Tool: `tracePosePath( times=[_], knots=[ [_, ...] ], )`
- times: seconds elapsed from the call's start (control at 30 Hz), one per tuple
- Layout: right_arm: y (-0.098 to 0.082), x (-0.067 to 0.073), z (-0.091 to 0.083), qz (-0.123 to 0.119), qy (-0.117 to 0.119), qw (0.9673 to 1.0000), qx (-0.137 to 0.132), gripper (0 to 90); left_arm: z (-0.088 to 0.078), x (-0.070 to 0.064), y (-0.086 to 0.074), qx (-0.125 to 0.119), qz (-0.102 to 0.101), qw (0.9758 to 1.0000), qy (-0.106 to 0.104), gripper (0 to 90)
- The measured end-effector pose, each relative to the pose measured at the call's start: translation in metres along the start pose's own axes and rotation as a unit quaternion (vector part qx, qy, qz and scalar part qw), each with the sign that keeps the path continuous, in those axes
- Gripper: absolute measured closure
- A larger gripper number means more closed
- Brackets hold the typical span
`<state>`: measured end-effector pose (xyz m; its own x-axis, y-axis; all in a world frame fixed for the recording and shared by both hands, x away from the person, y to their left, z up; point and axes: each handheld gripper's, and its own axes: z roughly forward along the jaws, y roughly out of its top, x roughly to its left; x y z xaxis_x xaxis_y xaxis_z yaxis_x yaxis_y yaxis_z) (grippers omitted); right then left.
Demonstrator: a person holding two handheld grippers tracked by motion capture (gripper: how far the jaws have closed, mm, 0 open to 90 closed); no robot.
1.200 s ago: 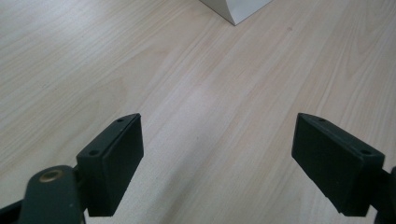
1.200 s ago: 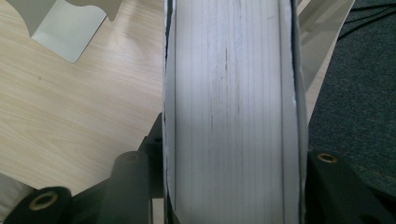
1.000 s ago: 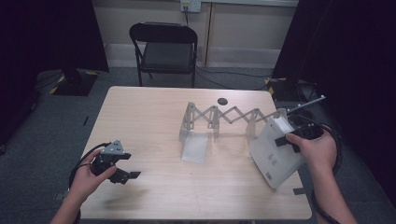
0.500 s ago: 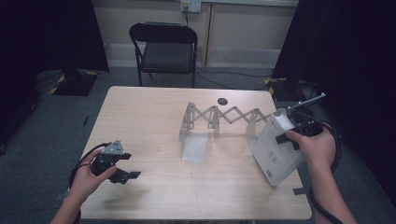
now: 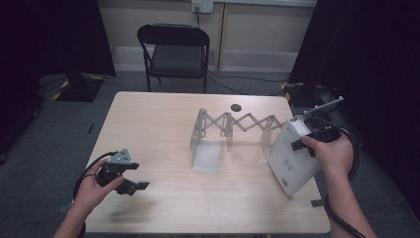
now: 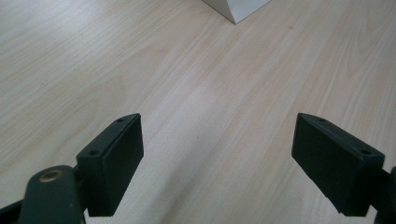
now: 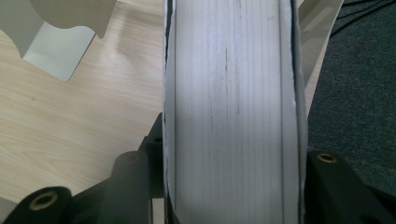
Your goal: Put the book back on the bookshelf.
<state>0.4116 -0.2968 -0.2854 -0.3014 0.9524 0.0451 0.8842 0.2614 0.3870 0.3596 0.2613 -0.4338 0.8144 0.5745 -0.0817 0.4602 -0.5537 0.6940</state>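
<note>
Your right gripper point(image 5: 303, 140) clamps the book point(image 5: 292, 158); keep it upright entering the rack point(image 5: 233, 124). Left gripper point(image 5: 130, 182) released.

- Left half of the table point(image 5: 148, 129) is wide open, plenty of room to pass there.
- The rack point(image 5: 233, 126) stretches across the middle-right and blocks a straight path front to back.
- Its white foot plate point(image 5: 207, 156) sticks out toward the near edge.
- The book point(image 5: 292, 156) crowds the right end; the gap to the rack looks tight, hard to tell.
- The near strip is free.
</note>
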Motion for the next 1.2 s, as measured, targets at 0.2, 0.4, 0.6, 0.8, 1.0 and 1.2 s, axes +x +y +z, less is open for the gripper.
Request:
tracePosePath(
  times=[0.2, 0.4, 0.6, 0.8, 1.0, 1.2],
  knots=[
    [0.002, 0.001, 0.001, 0.002, -0.002, 1.0000, -0.003, 52.7, 0.000, 0.000, 0.000, 0.001, -0.001, 1.0000, 0.000, 16.6],
    [0.005, 0.003, 0.004, 0.004, -0.003, 1.0000, -0.005, 52.7, 0.001, -0.001, 0.000, 0.001, 0.001, 1.0000, -0.003, 16.6],
    [0.008, 0.005, 0.007, 0.007, -0.004, 1.0000, -0.004, 52.7, 0.000, 0.000, 0.000, 0.001, 0.001, 1.0000, 0.000, 16.6],
    [0.011, 0.005, 0.008, 0.011, -0.010, 0.9999, -0.005, 52.7, 0.000, 0.000, 0.000, 0.000, 0.001, 1.0000, -0.002, 16.6],
    [0.013, 0.003, 0.009, 0.018, -0.014, 0.9997, -0.007, 52.7, 0.000, 0.000, 0.000, 0.001, 0.003, 1.0000, -0.001, 16.6],
    [0.014, 0.002, 0.009, 0.024, -0.016, 0.9996, -0.007, 52.7, 0.001, 0.000, 0.000, 0.001, 0.001, 1.0000, -0.003, 16.6]
  ],
)
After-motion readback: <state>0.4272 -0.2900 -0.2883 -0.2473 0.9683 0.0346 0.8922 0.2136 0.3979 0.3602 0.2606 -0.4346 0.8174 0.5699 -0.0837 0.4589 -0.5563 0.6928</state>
